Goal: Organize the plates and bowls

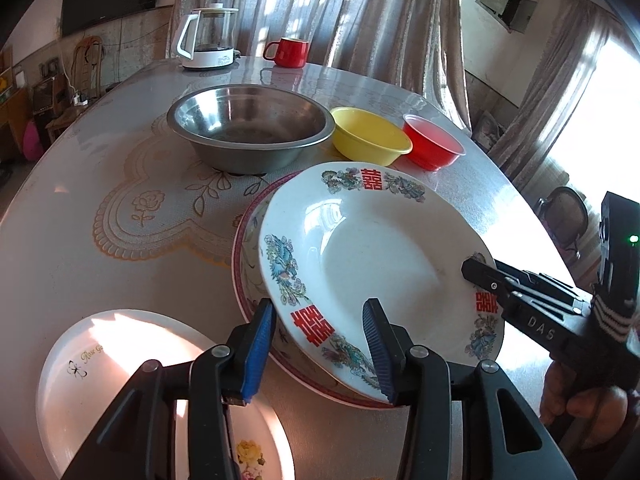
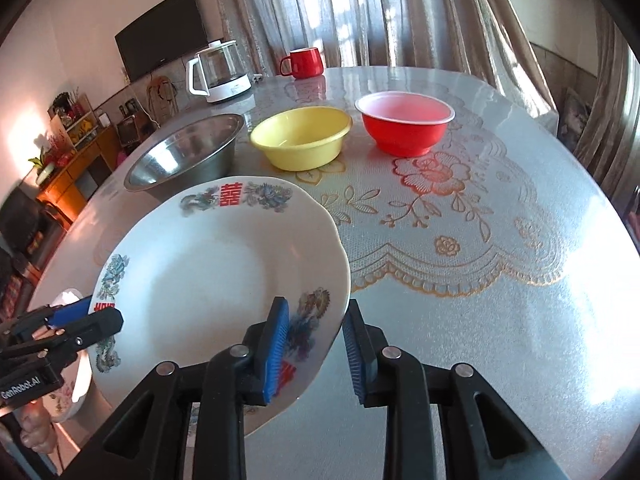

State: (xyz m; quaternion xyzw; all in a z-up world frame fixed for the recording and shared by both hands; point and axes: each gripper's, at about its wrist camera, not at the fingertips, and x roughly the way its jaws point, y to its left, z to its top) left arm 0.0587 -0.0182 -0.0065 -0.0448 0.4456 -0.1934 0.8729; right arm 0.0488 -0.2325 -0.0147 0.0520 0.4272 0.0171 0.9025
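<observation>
While both grippers straddle its rim, a white plate with red double-happiness characters (image 1: 372,256) sits tilted on a pink-rimmed plate (image 1: 256,216) at the near side of the round table (image 1: 80,208). The left gripper (image 1: 320,346) has its blue pads spread to either side of the plate's near edge, not pressed against it. In the right wrist view the right gripper (image 2: 316,344) is likewise parted, one pad over the plate's right rim and the other outside it; whether either pad touches cannot be told. At near left lies a second white plate printed with flowers (image 1: 120,380). Farther back stand a steel bowl (image 1: 250,126), a yellow bowl (image 1: 370,138) and a red bowl (image 1: 432,146) in a row, with a glass kettle (image 1: 208,36) and red mug (image 1: 288,52) at the far edge.
</observation>
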